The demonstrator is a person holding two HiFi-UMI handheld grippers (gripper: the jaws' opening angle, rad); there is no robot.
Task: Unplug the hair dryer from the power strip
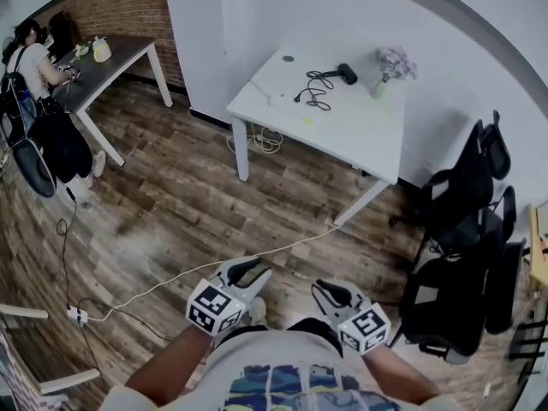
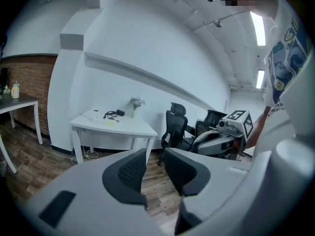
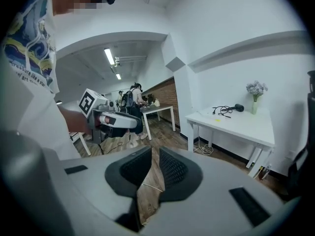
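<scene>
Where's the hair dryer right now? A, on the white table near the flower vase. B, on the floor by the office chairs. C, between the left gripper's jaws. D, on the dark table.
A: the hair dryer lies on the white table, close to the vase.

A white rectangular table (image 1: pixel 342 127) stands against the white wall on a brown wood-plank floor (image 1: pixel 188 195), with a small vase of pale flowers (image 1: pixel 387 71) near its far edge. Black office chairs (image 1: pixel 467 229) cluster to its right. By the brick wall (image 1: pixel 128 7) a person (image 1: pixel 34 67) sits at a dark-topped table (image 1: pixel 120 58).
</scene>
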